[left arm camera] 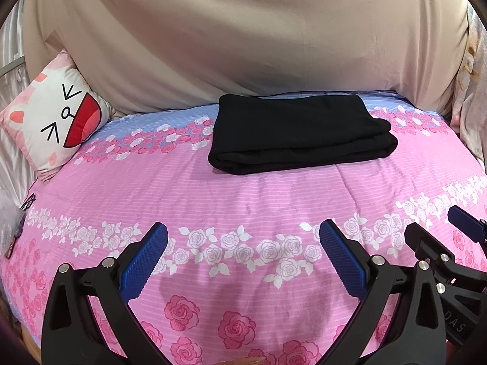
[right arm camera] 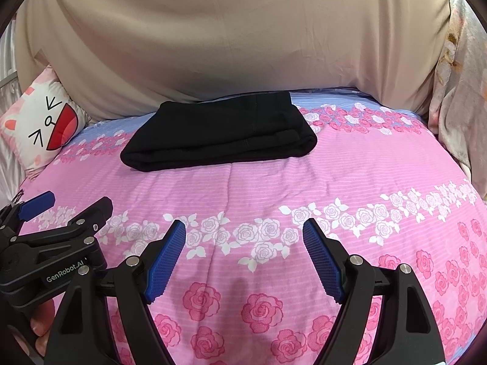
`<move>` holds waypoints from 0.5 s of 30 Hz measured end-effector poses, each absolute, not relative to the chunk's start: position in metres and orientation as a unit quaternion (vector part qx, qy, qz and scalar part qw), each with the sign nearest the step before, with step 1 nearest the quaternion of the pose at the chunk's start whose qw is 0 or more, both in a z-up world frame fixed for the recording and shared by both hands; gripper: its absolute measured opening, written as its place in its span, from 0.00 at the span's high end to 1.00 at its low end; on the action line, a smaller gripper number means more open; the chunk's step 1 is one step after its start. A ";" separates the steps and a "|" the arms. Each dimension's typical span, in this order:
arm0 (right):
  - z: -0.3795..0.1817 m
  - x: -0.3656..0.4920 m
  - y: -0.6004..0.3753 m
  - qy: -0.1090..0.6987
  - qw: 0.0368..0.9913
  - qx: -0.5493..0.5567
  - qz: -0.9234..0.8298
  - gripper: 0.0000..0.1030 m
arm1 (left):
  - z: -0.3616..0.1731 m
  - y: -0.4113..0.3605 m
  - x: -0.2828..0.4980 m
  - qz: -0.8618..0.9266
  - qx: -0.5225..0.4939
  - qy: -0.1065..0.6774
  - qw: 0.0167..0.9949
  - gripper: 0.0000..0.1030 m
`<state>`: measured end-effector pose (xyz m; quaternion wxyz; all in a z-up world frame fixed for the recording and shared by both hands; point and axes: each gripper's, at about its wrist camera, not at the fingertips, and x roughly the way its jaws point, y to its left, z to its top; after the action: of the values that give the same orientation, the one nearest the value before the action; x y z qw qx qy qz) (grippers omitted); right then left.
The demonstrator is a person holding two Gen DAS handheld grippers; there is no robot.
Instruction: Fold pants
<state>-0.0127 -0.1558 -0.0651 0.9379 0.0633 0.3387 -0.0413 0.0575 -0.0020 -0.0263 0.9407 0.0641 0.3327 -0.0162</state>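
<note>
The black pants (left arm camera: 299, 133) lie folded into a thick, flat rectangular bundle, its rounded fold edge facing the claws. They rest well ahead of both open claws, untouched, ahead and to the right of the left gripper (left arm camera: 243, 252), and ahead and to the left of the right gripper (right arm camera: 243, 249).

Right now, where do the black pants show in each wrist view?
Left wrist: the folded pants lie above centre, a bit right, at the far side of the bed.
Right wrist: the pants lie above centre, shifted left.
Shared landmark: the cat pillow sits at the left edge in both, left of the pants.
</note>
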 end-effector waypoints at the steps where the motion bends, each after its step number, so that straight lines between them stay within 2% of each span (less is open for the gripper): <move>1: -0.066 -0.012 -0.156 0.340 0.937 0.063 -0.042 0.25 | -0.027 -0.002 0.057 -0.017 0.064 0.334 0.940 0.05; 15: -0.068 -0.012 -0.156 0.345 0.935 0.062 -0.043 0.25 | -0.031 -0.006 0.059 -0.023 0.074 0.340 0.937 0.05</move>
<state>-0.0116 -0.1560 -0.0675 0.9354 0.0623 0.3452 -0.0433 0.0592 -0.0063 -0.0307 0.9373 0.0744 0.3398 -0.0234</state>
